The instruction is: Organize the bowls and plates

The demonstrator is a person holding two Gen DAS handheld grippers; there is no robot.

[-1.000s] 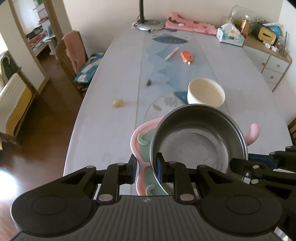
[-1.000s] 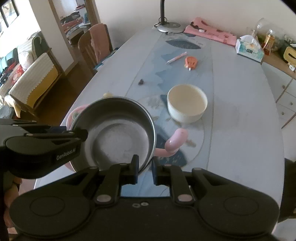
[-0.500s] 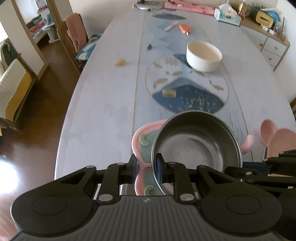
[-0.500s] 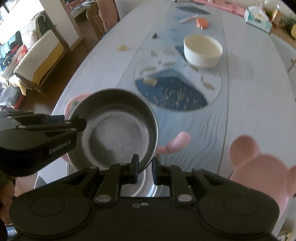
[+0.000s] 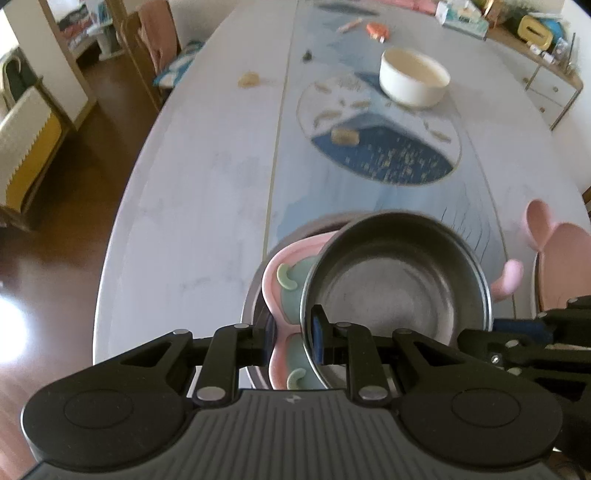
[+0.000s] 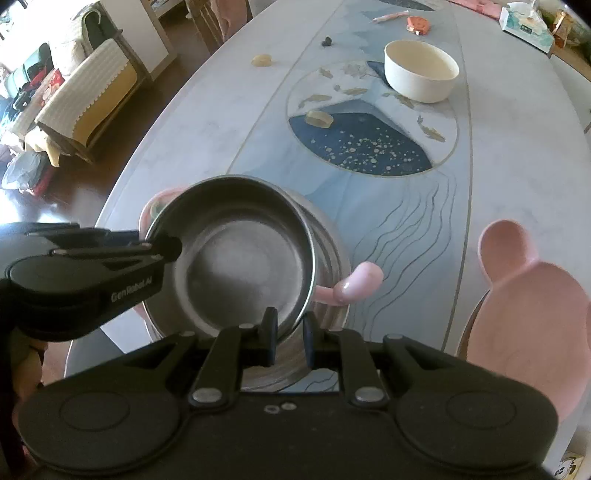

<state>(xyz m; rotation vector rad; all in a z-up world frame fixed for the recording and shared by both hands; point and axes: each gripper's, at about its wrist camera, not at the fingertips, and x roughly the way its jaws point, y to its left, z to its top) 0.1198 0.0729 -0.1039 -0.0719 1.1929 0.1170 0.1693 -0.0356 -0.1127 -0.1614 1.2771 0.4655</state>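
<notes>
Round steel bowl (image 5: 399, 280) with pink silicone holder (image 5: 280, 273): left gripper (image 5: 290, 332) and right gripper (image 6: 287, 332) both clamp its rim; 2nd steel bowl (image 6: 332, 266) below.

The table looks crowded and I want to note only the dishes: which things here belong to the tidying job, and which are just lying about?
Part of the job:
- steel bowl, held by both grippers
- pink silicone holder around it
- larger steel bowl beneath
- cream bowl
- pink plate

Just lying about:
- tissue box
- orange item
- pen
- small tan bits
</notes>
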